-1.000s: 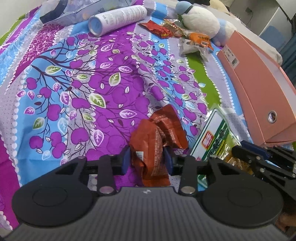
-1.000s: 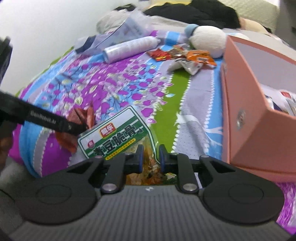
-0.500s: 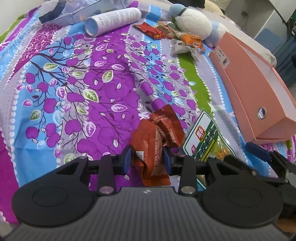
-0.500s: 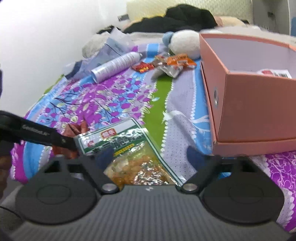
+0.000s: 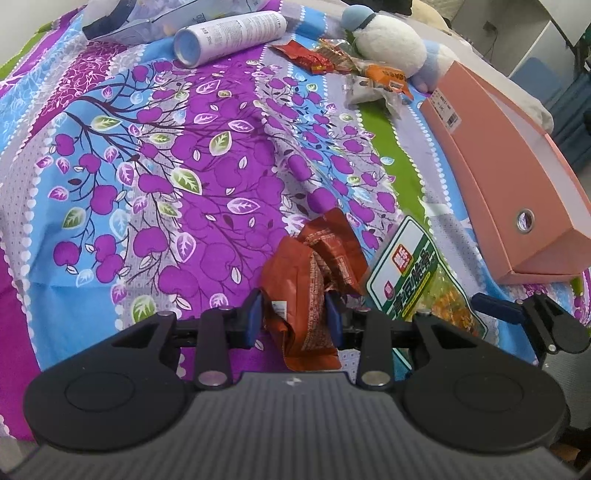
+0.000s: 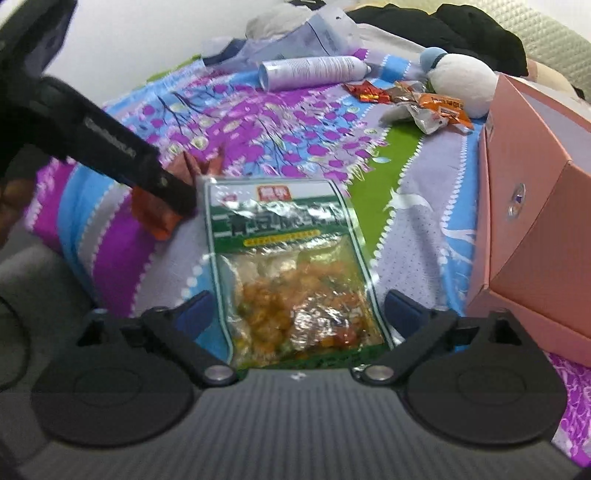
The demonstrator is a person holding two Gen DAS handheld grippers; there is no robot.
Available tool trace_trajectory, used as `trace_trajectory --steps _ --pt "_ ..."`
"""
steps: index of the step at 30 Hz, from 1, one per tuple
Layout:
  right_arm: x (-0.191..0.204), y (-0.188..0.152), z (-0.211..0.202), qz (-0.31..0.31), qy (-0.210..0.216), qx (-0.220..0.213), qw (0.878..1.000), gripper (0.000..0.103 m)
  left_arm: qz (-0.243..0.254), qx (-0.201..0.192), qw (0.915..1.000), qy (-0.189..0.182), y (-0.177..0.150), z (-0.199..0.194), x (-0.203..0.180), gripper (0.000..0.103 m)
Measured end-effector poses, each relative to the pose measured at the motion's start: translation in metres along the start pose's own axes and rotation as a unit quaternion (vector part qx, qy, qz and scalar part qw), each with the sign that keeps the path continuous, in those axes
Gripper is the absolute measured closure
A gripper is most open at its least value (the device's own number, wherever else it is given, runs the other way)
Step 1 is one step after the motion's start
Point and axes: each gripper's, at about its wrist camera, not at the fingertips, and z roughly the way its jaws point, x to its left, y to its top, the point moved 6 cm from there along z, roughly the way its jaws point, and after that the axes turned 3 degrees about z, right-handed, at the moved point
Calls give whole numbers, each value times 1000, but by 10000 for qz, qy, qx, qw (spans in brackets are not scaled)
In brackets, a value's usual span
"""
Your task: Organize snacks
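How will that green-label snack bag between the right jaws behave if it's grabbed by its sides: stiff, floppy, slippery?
The green-label snack bag is probably floppy: its clear film is wrinkled and lies flat on the bedspread. It is likely slippery, since the film glints. The loose pieces inside may shift toward the low end when lifted. The right gripper has just been opening and straddles it without touching.

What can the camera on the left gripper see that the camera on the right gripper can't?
Only the left wrist view shows the left gripper shut on the brown snack packet, seen whole.

Only the right wrist view shows the right gripper open, its jaws having just been opening, astride the green snack bag without touching it.

Both show the flowery bedsheet, pink box, white spray can and plush toy.
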Motion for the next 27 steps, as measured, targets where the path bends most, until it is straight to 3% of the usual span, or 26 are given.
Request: trace_trajectory --steps 7,9,11,14,27 --pt "2 -1 14 8 -124 200 9997 0 -34 -28 10000 -21 1 -1 -1 62" --pt "1 0 13 157 -198 230 9994 9 -41 -51 10000 -33 2 -3 -3 62" --pt "2 2 9 194 -231 207 9993 27 -34 -84 9999 -48 4 -5 -5 62" --pt "-1 4 1 413 -274 169 9986 40 6 -126 9999 -73 5 -10 -10 62" --pt "-16 15 -51 1603 -597 -476 9841 42 129 -470 9984 -277 17 -45 -39 62"
